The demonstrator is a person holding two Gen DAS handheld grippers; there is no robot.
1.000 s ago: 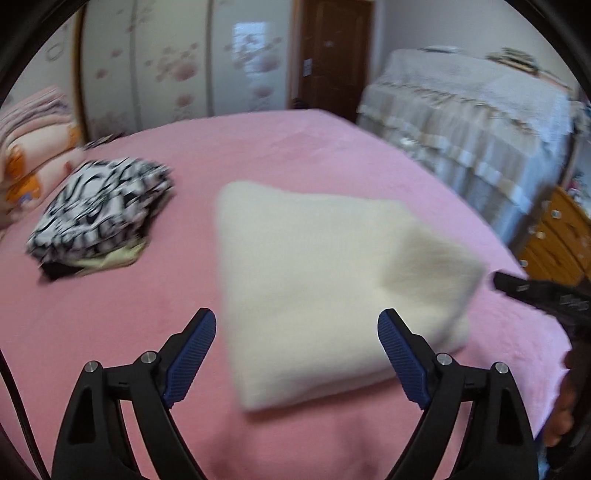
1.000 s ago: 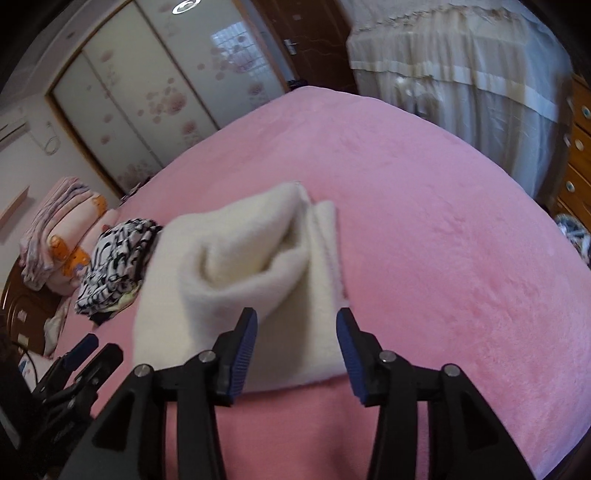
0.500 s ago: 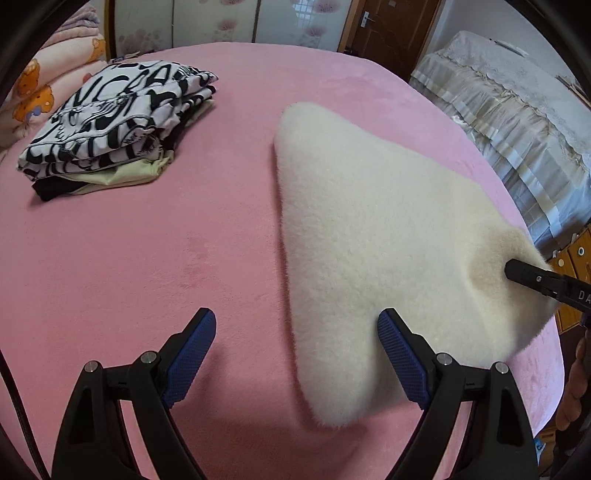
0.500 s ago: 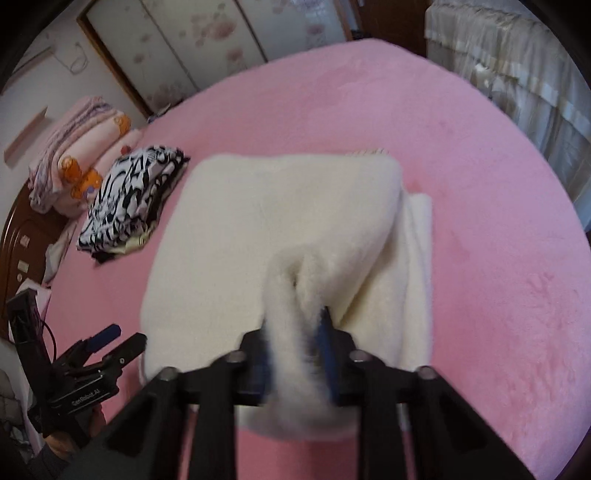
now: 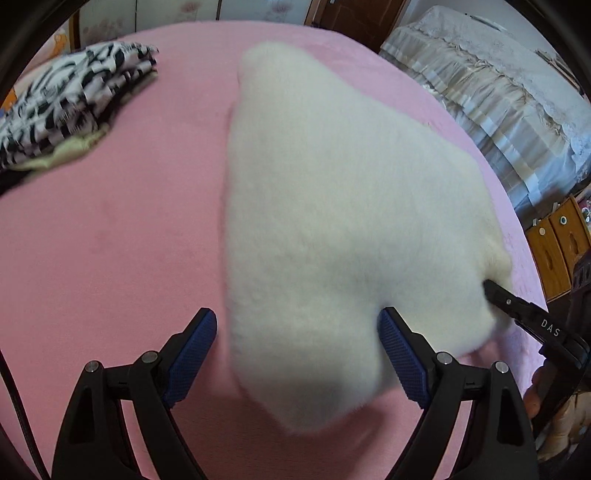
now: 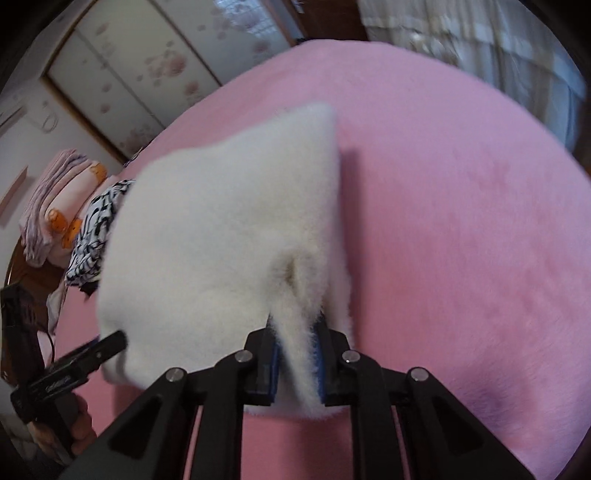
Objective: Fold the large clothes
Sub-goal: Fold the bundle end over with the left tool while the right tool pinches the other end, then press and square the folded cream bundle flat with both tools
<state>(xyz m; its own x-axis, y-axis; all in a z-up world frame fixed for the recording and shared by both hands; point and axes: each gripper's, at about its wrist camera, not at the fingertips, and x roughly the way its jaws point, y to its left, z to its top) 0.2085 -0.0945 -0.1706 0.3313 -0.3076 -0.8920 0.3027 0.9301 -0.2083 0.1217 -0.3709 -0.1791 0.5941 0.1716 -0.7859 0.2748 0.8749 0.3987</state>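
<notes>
Right wrist view: my right gripper (image 6: 297,360) has just pinched the cream fleece garment's (image 6: 221,236) near edge, left gripper (image 5: 297,354) wide astride its corner, on the pink bed (image 6: 461,221), open room rightward.

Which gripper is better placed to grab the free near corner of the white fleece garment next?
Left. The left gripper is open, straddling the white fleece garment; the right gripper already pinches the other corner.

A bed (image 5: 110,221) under a pink plush cover fills the room's middle. Behind it stand sliding wardrobe doors (image 6: 147,74) printed with pale pink blossoms, beside a dark wooden door (image 5: 354,18). A second bed (image 5: 498,92), draped in beige lace-edged cloth, sits alongside, with a wooden drawer cabinet (image 5: 554,243) near it. Folded pink bedding (image 6: 55,206) is stacked by the wall.
</notes>
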